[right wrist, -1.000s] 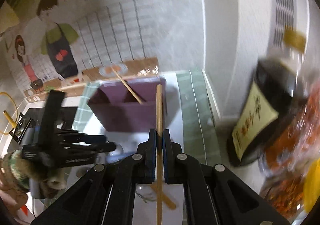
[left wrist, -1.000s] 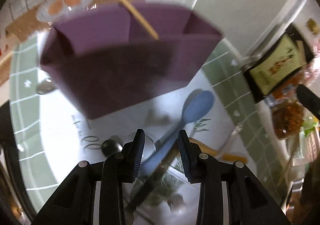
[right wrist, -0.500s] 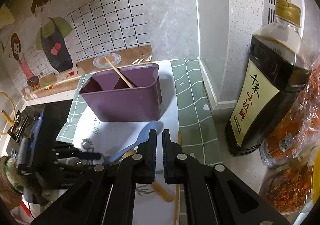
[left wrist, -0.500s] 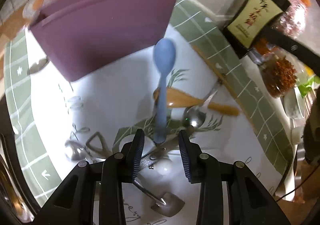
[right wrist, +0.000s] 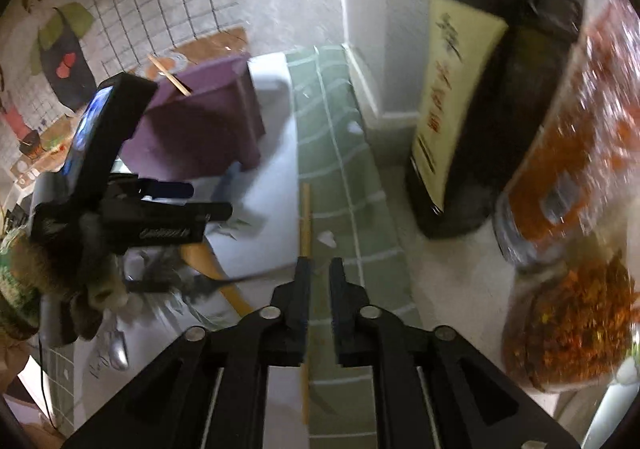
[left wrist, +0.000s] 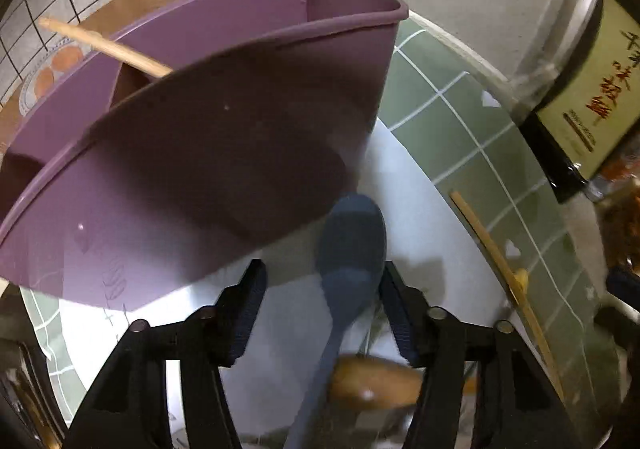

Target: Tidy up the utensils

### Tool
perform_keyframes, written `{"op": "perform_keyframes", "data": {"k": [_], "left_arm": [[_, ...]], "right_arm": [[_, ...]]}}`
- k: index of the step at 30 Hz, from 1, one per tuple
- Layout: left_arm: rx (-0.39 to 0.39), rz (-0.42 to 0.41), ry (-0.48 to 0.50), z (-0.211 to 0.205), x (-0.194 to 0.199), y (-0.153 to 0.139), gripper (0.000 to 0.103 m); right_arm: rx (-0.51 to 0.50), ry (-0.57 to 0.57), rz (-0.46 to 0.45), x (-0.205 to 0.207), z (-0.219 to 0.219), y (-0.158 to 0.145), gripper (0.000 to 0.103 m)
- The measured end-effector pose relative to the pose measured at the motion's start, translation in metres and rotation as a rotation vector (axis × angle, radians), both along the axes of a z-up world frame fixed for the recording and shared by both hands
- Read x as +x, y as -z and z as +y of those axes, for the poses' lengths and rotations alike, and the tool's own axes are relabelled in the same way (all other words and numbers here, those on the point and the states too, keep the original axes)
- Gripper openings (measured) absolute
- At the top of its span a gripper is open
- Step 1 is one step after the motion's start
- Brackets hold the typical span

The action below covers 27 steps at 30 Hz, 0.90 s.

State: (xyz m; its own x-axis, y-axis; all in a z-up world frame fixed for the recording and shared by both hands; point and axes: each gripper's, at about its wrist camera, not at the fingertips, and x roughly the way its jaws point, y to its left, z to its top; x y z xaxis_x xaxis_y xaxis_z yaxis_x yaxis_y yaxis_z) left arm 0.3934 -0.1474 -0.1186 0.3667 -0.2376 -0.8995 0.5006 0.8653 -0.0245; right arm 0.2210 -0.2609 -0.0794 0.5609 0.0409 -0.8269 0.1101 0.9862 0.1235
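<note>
One chopstick (left wrist: 104, 46) in purple caddy (left wrist: 224, 153), compartment perhaps left

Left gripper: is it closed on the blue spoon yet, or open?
Open. The left gripper has its jaws spread around the blue spoon; a gap shows on the left side, and right-side contact cannot be told.

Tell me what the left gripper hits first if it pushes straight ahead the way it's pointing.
Likely the blue spoon, whose bowl lies between the open fingers of the left gripper. Just beyond stands the purple utensil holder; depth is hard to judge.
</note>
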Motion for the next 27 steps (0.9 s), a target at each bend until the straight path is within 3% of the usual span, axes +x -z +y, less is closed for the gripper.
{"op": "perform_keyframes", "data": {"k": [1, 3, 7, 9, 10, 11, 12, 13, 14, 15, 16, 17, 19, 22, 24, 25, 26, 27], "left_arm": [[-0.006, -0.006, -0.004, -0.001, 0.001, -0.001, 0.043], [-0.007, -0.017, 0.007, -0.002, -0.001, -0.002, 0.03], [-0.035, -0.022, -0.008, 0.013, -0.013, -0.012, 0.03], [-0.092, -0.036, -0.04, 0.035, -0.026, -0.027, 0.03], [-0.118, -0.041, -0.056, 0.046, -0.031, -0.033, 0.03], [-0.147, -0.048, -0.077, 0.058, -0.037, -0.04, 0.029], [-0.184, -0.059, -0.103, 0.074, -0.045, -0.049, 0.016], [-0.211, -0.065, -0.126, 0.09, -0.051, -0.056, 0.011], [-0.231, -0.07, -0.146, 0.098, -0.058, -0.061, 0.011], [-0.259, -0.075, -0.172, 0.112, -0.065, -0.067, 0.011], [-0.273, -0.08, -0.188, 0.114, -0.074, -0.069, 0.011], [-0.29, -0.085, -0.208, 0.125, -0.079, -0.073, 0.011], [-0.314, -0.084, -0.24, 0.144, -0.09, -0.076, 0.011], [-0.317, -0.071, -0.268, 0.157, -0.103, -0.072, 0.011], [-0.307, -0.06, -0.283, 0.164, -0.104, -0.068, 0.011], [-0.305, -0.046, -0.284, 0.165, -0.104, -0.065, 0.012], [-0.307, -0.036, -0.289, 0.165, -0.102, -0.062, 0.012], [-0.305, -0.021, -0.284, 0.166, -0.1, -0.059, 0.012]], "right_arm": [[-0.008, 0.0, -0.001, -0.003, 0.001, 0.002, 0.036], [-0.02, -0.013, 0.003, -0.006, 0.002, 0.006, 0.043], [-0.106, -0.046, 0.034, 0.001, 0.015, 0.015, 0.067], [-0.132, -0.054, 0.027, 0.005, 0.019, 0.015, 0.079], [-0.138, -0.057, 0.023, 0.008, 0.021, 0.015, 0.09], [-0.141, -0.06, 0.014, 0.009, 0.022, 0.015, 0.094], [-0.137, -0.068, -0.017, 0.01, 0.024, 0.012, 0.094], [-0.124, -0.075, -0.032, 0.012, 0.025, 0.011, 0.094], [-0.085, -0.087, -0.046, 0.016, 0.025, 0.01, 0.094], [-0.058, -0.09, -0.042, 0.021, 0.025, 0.011, 0.092], [-0.046, -0.091, -0.036, 0.025, 0.027, 0.012, 0.081], [-0.036, -0.095, -0.026, 0.031, 0.029, 0.015, 0.064], [-0.025, -0.113, 0.028, 0.05, 0.032, 0.028, 0.049], [-0.042, -0.09, 0.081, 0.066, 0.034, 0.047, 0.047], [-0.071, -0.088, 0.077, 0.067, 0.039, 0.051, 0.038], [-0.077, -0.089, 0.081, 0.067, 0.04, 0.05, 0.029], [-0.073, -0.09, 0.088, 0.067, 0.04, 0.05, 0.012], [-0.055, -0.094, 0.102, 0.066, 0.041, 0.049, 0.006]]}}
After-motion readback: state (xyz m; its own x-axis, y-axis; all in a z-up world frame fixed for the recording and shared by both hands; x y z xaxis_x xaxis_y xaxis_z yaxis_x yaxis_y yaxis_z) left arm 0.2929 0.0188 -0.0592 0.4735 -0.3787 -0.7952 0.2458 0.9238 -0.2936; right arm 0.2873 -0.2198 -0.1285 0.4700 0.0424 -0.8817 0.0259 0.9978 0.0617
